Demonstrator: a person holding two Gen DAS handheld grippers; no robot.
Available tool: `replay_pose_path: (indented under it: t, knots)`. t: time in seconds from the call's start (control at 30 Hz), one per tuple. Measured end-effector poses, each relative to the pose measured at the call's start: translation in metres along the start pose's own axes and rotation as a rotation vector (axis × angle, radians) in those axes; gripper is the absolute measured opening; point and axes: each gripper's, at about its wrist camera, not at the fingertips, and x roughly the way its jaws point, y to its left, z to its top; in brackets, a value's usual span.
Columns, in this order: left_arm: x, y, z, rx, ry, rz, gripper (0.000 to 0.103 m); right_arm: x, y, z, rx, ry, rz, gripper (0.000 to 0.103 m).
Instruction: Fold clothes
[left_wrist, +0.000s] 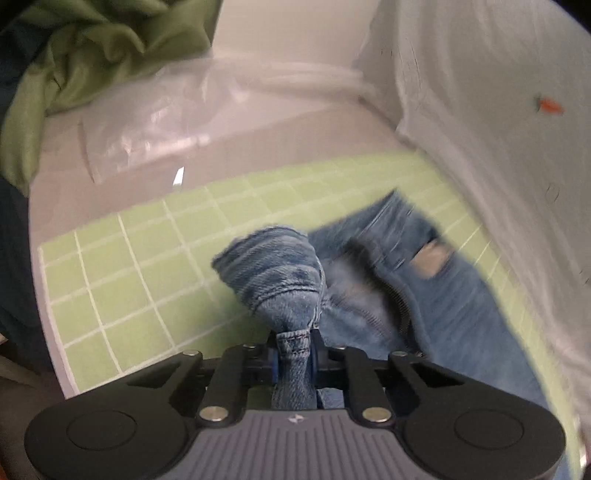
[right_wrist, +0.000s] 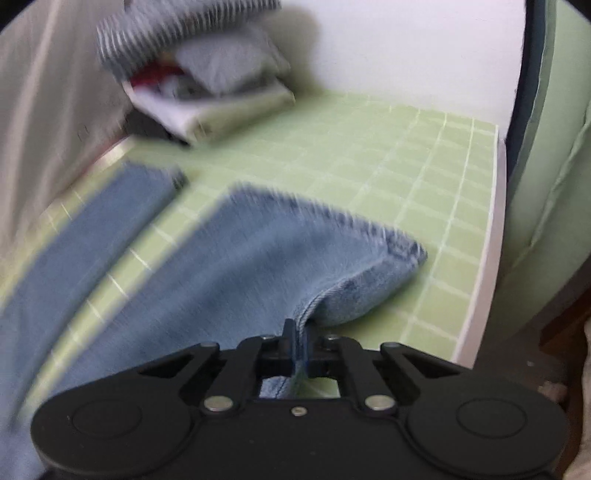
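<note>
Both grippers, left (left_wrist: 294, 349) and right (right_wrist: 300, 341), are pinching the jeans (right_wrist: 236, 258) tight at 2 edges on the green mat (right_wrist: 424, 155), apparently beginning a fold needing an even carry-over

One jeans (left_wrist: 424, 295), two grippers, left (left_wrist: 294, 341) and right (right_wrist: 300, 332), one folded-clothes pile (right_wrist: 207, 85), one green mat (right_wrist: 388, 147).

Motion-blurred jeans (right_wrist: 229, 258) cut off at lower left, smeared clothes pile (right_wrist: 199, 74), hazy plastic bag (left_wrist: 155, 122)
</note>
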Motion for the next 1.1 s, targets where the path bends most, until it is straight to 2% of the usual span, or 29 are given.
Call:
replay_pose_path:
  t: [0.13, 0.17, 0.23, 0.3, 0.4, 0.5, 0.53, 0.63, 0.67, 0.7, 0.73, 0.77, 0.8, 0.87, 0.93, 1.0, 1.1]
  knots:
    - [-0.047, -0.025, 0.023, 0.023, -0.089, -0.039, 0.015, -0.065, 0.016, 0.043, 0.001, -0.174, 0.131, 0.003]
    - [-0.046, -0.026, 0.025, 0.001, -0.085, -0.031, 0.015, -0.075, 0.019, 0.052, -0.011, -0.211, 0.148, 0.003]
    - [-0.031, -0.024, 0.025, -0.04, -0.057, 0.006, 0.016, -0.073, 0.025, 0.061, -0.055, -0.24, 0.128, 0.003]
    - [-0.012, -0.023, 0.016, -0.072, -0.02, 0.066, 0.015, -0.052, 0.026, 0.061, -0.043, -0.196, 0.114, 0.003]
    - [-0.008, -0.025, 0.008, -0.117, -0.017, 0.099, 0.015, -0.033, 0.033, 0.061, -0.003, -0.158, 0.092, 0.003]
    - [-0.002, -0.046, 0.024, -0.118, -0.033, 0.119, 0.015, -0.019, 0.055, 0.081, -0.002, -0.154, 0.108, 0.003]
    - [0.004, -0.058, 0.035, -0.127, -0.047, 0.089, 0.015, -0.012, 0.067, 0.092, -0.007, -0.153, 0.12, 0.003]
    - [0.031, -0.104, 0.068, -0.147, -0.095, -0.086, 0.016, 0.024, 0.127, 0.127, -0.042, -0.166, 0.196, 0.003]
    - [0.044, -0.13, 0.079, -0.109, -0.124, -0.11, 0.024, 0.037, 0.151, 0.14, -0.057, -0.176, 0.236, 0.003]
    - [0.056, -0.157, 0.087, -0.048, -0.137, -0.101, 0.033, 0.055, 0.182, 0.154, -0.09, -0.183, 0.29, 0.004]
    - [0.067, -0.182, 0.092, 0.018, -0.135, -0.079, 0.041, 0.074, 0.21, 0.167, -0.124, -0.178, 0.321, 0.009]
    - [0.075, -0.2, 0.094, 0.068, -0.137, -0.066, 0.059, 0.088, 0.232, 0.173, -0.146, -0.157, 0.311, 0.021]
    - [0.077, -0.207, 0.09, 0.091, -0.149, -0.059, 0.074, 0.102, 0.252, 0.177, -0.164, -0.13, 0.284, 0.041]
    - [0.076, -0.208, 0.077, 0.114, -0.172, -0.036, 0.084, 0.114, 0.266, 0.17, -0.177, -0.117, 0.272, 0.046]
    - [0.082, -0.199, 0.062, 0.123, -0.14, 0.008, 0.087, 0.118, 0.262, 0.15, -0.212, -0.104, 0.24, 0.06]
    - [0.094, -0.186, 0.046, 0.114, -0.058, 0.041, 0.087, 0.123, 0.249, 0.128, -0.247, -0.066, 0.165, 0.061]
    - [0.108, -0.174, 0.02, 0.118, 0.036, 0.091, 0.087, 0.136, 0.228, 0.103, -0.262, 0.017, 0.107, 0.061]
